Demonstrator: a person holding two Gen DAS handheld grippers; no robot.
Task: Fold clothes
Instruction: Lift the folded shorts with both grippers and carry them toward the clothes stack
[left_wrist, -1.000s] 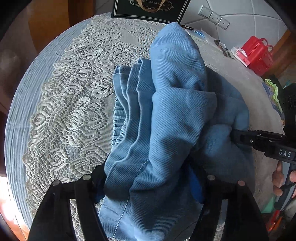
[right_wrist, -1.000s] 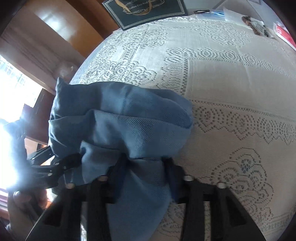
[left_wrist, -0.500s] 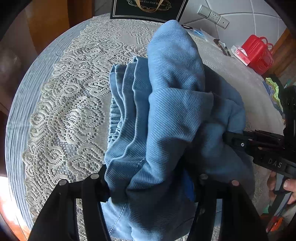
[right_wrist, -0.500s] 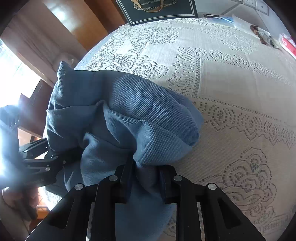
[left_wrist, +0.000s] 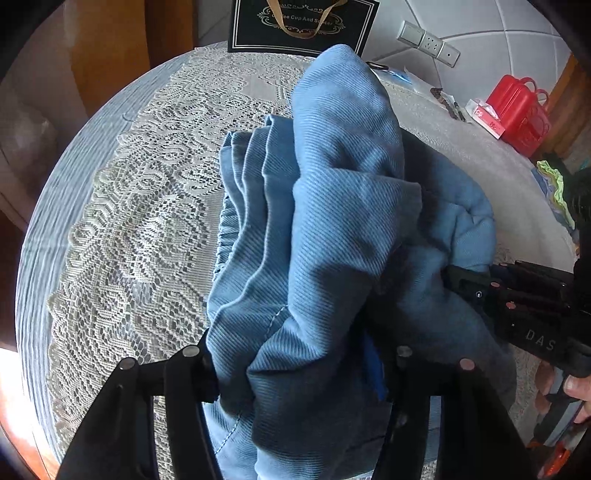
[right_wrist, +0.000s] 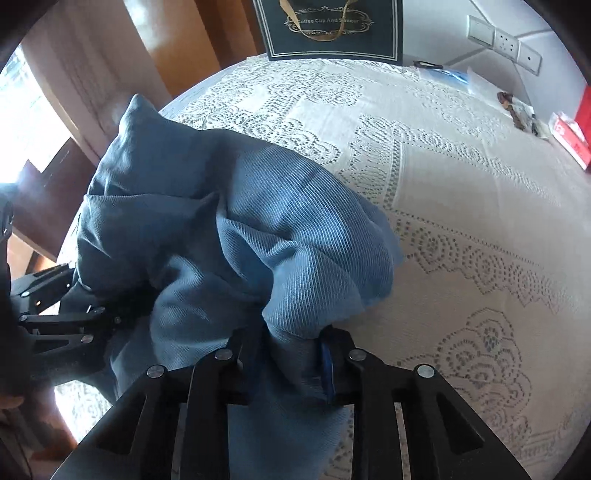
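Observation:
A blue ribbed garment (left_wrist: 332, 206) is bunched in a thick heap on the lace tablecloth (left_wrist: 122, 229) and held from both ends. My left gripper (left_wrist: 301, 369) has a fat wad of it between its fingers; the jaws are closing and both pads press into the cloth. In the right wrist view the garment (right_wrist: 258, 229) narrows to a pinched fold, and my right gripper (right_wrist: 290, 347) is shut on it. The right gripper (left_wrist: 465, 284) reaches in from the right edge of the left view, gripped by a hand. The left gripper (right_wrist: 92, 310) shows at the left of the right view.
A dark gift bag (right_wrist: 332, 29) stands at the table's far edge. A red container (left_wrist: 517, 114), a tissue box (left_wrist: 487, 118) and small items lie at the far right, a green cloth (left_wrist: 554, 184) beside them. The table edge (left_wrist: 40, 236) curves close on the left.
The left jaws have narrowed on the wad of cloth. The right gripper has shifted and rolled a little with its fold, and the garment stands more bunched between the two.

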